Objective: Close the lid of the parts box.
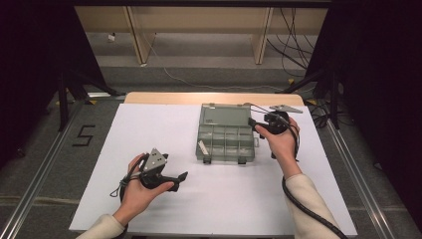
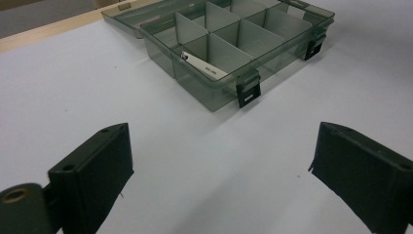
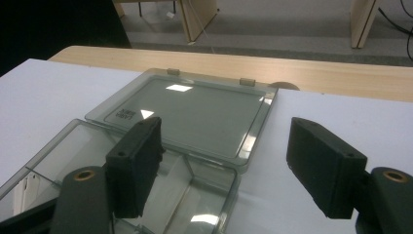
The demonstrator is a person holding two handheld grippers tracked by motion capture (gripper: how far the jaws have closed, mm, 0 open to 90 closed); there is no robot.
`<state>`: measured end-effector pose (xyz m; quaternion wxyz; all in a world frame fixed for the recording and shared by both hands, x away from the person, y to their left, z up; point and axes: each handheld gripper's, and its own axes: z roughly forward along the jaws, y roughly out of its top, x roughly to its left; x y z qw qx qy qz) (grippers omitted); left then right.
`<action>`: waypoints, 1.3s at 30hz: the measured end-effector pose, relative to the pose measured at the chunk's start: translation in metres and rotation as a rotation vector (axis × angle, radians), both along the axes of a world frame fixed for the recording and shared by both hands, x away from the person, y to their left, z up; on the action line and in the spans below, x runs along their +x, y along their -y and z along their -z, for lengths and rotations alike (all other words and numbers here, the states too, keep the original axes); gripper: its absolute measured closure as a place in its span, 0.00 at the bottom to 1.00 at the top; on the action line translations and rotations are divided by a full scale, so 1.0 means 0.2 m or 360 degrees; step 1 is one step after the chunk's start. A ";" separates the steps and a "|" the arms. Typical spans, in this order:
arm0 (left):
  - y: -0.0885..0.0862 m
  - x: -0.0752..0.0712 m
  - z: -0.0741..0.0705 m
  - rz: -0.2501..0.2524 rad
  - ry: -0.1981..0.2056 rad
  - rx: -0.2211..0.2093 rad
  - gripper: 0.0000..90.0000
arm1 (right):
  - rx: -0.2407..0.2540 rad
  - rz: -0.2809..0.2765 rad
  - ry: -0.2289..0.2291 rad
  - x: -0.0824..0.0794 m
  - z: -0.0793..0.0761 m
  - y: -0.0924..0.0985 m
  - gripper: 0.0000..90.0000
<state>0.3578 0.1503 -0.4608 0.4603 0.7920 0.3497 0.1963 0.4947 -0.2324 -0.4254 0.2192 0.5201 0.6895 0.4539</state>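
Organizer box [image 1: 226, 138] sits mid-table on the white sheet [image 1: 149, 129], lid [image 1: 225, 114] flipped flat open on its far side, dividers visible, two black latches [image 2: 248, 92] on its near wall. A small white label strip [image 1: 202, 148] lies in the box's near-left compartment. Right gripper [image 1: 255, 124] at the box's far-right corner, jaws wide, one over a compartment, one outside the wall, gripping nothing. Left gripper [image 1: 180, 180] near-left of the box, well apart from it, jaws wide, empty.
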 end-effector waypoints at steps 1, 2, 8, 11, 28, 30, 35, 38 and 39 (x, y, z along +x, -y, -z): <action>0.00 0.00 0.00 0.0000 -0.0001 -0.0001 0.08 | -0.0009 0.0006 0.0005 0.00 0.00 0.00 0.33; 0.00 0.00 0.00 -0.0004 -0.0003 -0.0005 0.08 | -0.0007 0.0006 0.0001 0.00 0.00 0.00 0.34; -0.01 -0.01 0.00 0.0001 0.0002 0.0001 0.08 | 0.0004 0.0015 0.0005 0.01 0.01 0.00 0.36; -0.01 -0.02 0.00 -0.0008 -0.0015 -0.0006 0.08 | 0.0002 0.0022 -0.0020 0.01 0.00 0.00 0.36; 0.00 -0.02 0.02 0.0043 -0.0020 0.0028 0.08 | -0.0160 0.0103 -0.0153 0.27 0.07 -0.04 0.55; 0.01 -0.02 0.02 0.0033 -0.0025 0.0024 0.08 | -0.0109 0.0149 -0.0290 0.28 0.05 -0.08 0.61; 0.02 -0.03 0.02 0.0050 -0.0022 -0.0004 0.10 | -0.0187 0.0139 -0.0372 0.38 0.08 -0.10 0.74; 0.02 -0.03 0.02 0.0052 -0.0017 0.0006 0.10 | -0.0229 0.0135 -0.0394 0.42 0.10 -0.11 0.77; 0.02 -0.03 0.02 0.0043 -0.0028 0.0001 0.10 | -0.0223 0.0157 -0.0431 0.43 0.11 -0.12 0.79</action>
